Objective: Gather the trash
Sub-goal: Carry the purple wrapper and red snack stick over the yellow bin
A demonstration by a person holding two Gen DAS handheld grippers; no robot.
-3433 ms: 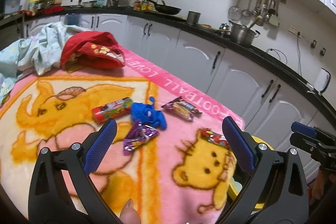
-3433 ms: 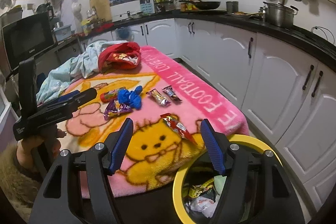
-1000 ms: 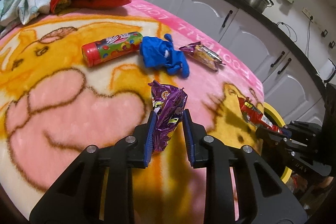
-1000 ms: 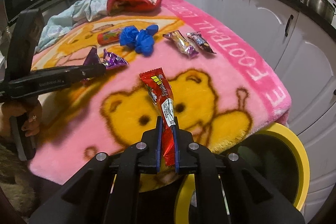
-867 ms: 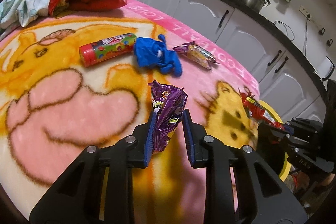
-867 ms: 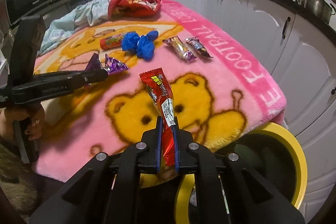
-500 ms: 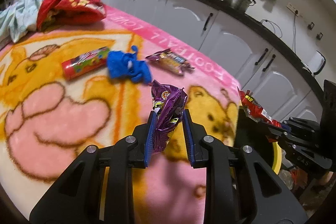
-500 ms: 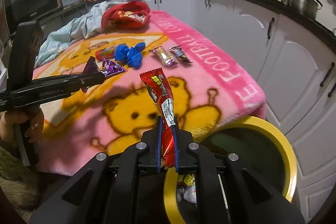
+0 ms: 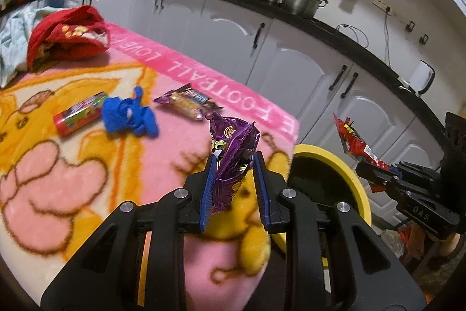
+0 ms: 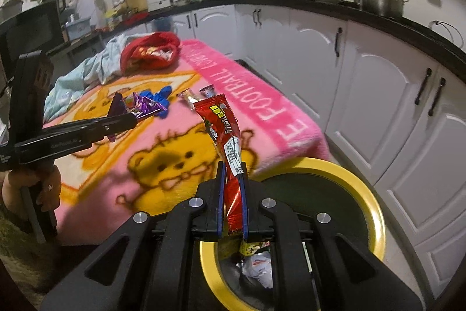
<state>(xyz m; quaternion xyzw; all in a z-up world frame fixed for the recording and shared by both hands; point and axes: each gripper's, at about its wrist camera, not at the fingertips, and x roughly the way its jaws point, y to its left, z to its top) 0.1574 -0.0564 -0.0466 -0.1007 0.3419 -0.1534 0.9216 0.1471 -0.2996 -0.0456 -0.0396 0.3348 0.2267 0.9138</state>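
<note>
Two wrappers are in hand. Left wrist view: the left gripper [image 9: 234,188] has its jaws nearly closed on a crumpled purple foil snack wrapper [image 9: 233,156], pinched at its lower half above the pink cartoon blanket's [image 9: 87,174] edge; it looks light, crinkly and probably slippery. Right wrist view: the right gripper [image 10: 232,200] clamps the tail of a long red foil sachet [image 10: 225,136], thin and floppy, above the round yellow-rimmed dark bin [image 10: 370,194], which holds crumpled wrappers.

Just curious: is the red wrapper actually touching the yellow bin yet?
Apart. The left wrist view shows the red wrapper held in the right gripper above the yellow bin's rim.
</note>
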